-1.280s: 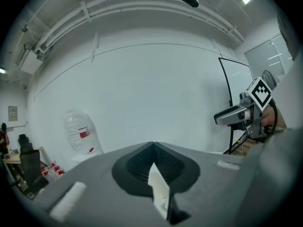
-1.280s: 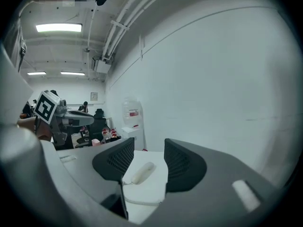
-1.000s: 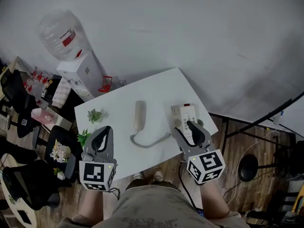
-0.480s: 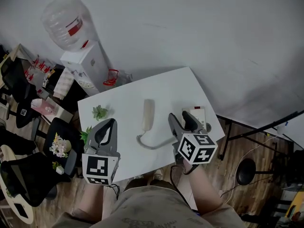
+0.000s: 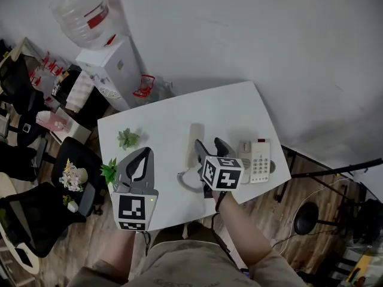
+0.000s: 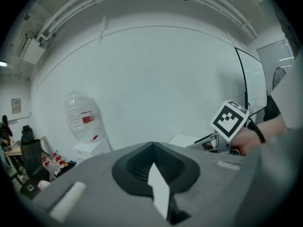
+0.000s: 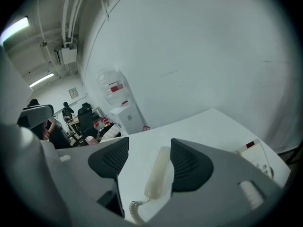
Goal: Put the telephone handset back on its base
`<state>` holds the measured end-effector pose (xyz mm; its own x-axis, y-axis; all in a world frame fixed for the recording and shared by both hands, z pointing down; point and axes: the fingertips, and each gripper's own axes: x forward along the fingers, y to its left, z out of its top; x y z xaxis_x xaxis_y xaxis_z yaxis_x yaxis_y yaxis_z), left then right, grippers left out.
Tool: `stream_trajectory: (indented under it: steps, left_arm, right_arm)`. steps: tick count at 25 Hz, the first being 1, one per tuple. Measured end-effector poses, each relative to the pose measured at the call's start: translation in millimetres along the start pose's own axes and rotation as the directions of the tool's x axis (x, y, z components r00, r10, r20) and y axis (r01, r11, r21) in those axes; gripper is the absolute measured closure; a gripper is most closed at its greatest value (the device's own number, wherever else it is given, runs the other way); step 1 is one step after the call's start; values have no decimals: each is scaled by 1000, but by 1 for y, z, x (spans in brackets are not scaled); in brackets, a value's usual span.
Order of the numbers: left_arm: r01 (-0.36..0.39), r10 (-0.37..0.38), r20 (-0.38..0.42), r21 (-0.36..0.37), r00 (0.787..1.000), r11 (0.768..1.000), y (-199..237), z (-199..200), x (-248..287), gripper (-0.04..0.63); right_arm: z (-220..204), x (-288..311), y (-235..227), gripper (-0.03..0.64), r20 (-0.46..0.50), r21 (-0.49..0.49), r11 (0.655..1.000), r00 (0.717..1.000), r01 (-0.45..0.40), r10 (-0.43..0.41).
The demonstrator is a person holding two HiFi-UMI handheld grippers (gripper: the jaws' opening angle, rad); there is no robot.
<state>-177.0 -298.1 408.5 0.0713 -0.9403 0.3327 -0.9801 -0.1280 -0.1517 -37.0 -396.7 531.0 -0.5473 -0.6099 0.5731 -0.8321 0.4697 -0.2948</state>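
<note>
right gripper poised over the handset

the handset [image 5: 195, 133] lies flat on the white table [image 5: 161, 121], off its base [image 5: 258, 160], which sits just to its right. the right gripper [image 5: 210, 146] hovers over its near end, jaws spread wide with the handset between them, ungripped. the cord [image 5: 187, 183] curls at the near edge. the left gripper [image 5: 145, 153], near left, is clenched on nothing.

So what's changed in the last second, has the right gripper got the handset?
Not yet. The right gripper swung left from above the base to the handset; its open fingers now flank it, not closed. The left gripper stayed shut near the front edge of the table; handset and base have not moved.
</note>
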Motion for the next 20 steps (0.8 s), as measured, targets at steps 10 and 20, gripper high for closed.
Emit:
stream_trajectory:
  steps: [10, 20]
  left_arm:
    - [17, -27, -140, -75, 990, 997, 15, -73, 35, 595]
    - [11, -51, -236, -166, 970, 986, 25, -117, 32, 595]
  right_arm:
    - [-66, 99, -9, 290, -187, -25, 996, 978, 89, -92]
    - [-115, 147, -31, 284, -274, -47, 976, 936, 214, -219]
